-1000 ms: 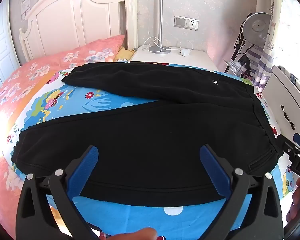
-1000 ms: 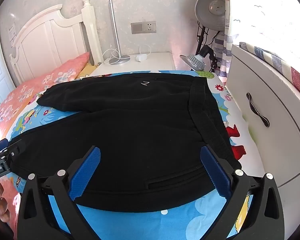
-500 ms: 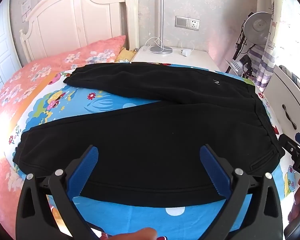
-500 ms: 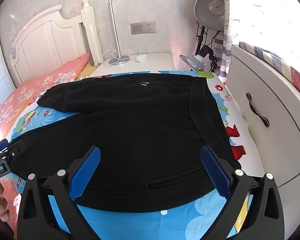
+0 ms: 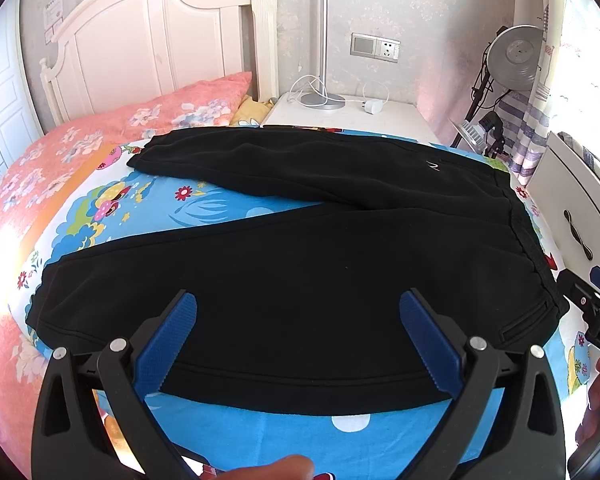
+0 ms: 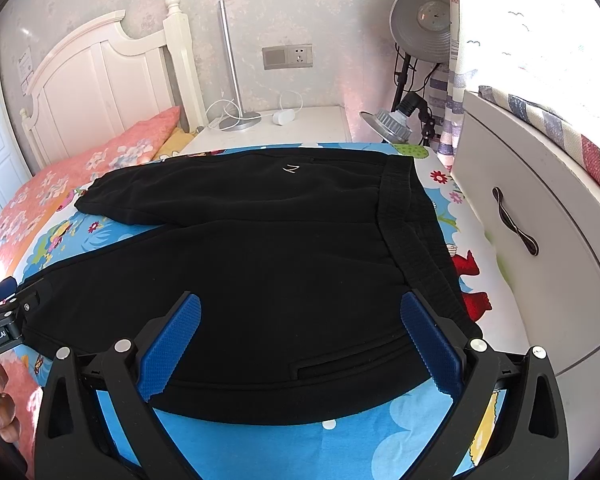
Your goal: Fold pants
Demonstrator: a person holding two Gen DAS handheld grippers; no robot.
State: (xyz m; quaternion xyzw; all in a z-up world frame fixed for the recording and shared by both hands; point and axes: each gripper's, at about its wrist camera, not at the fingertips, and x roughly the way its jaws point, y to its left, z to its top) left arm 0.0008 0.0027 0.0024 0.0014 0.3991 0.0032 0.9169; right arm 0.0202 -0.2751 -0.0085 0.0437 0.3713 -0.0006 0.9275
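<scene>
Black pants (image 5: 300, 264) lie flat on a blue cartoon bedsheet (image 5: 188, 208), legs spread in a V toward the left, waistband at the right. My left gripper (image 5: 298, 308) hangs open above the near leg, nothing between its blue pads. In the right wrist view the same pants (image 6: 260, 256) show a small white logo and a ribbed waistband (image 6: 416, 240). My right gripper (image 6: 298, 308) is open over the hip and pocket area, holding nothing. Each gripper shows at the edge of the other's view.
A white nightstand (image 5: 380, 118) with a lamp base and cable stands behind the bed. A white drawer cabinet (image 6: 540, 248) runs close along the right side. Pink floral bedding (image 5: 28, 184) lies left, a white headboard (image 5: 152, 48) beyond. Studio lamps (image 6: 420, 28) stand at the back right.
The left wrist view has shifted slightly, with the pants a little farther right and lower in frame. Both grippers stay open. The pants have not moved.
</scene>
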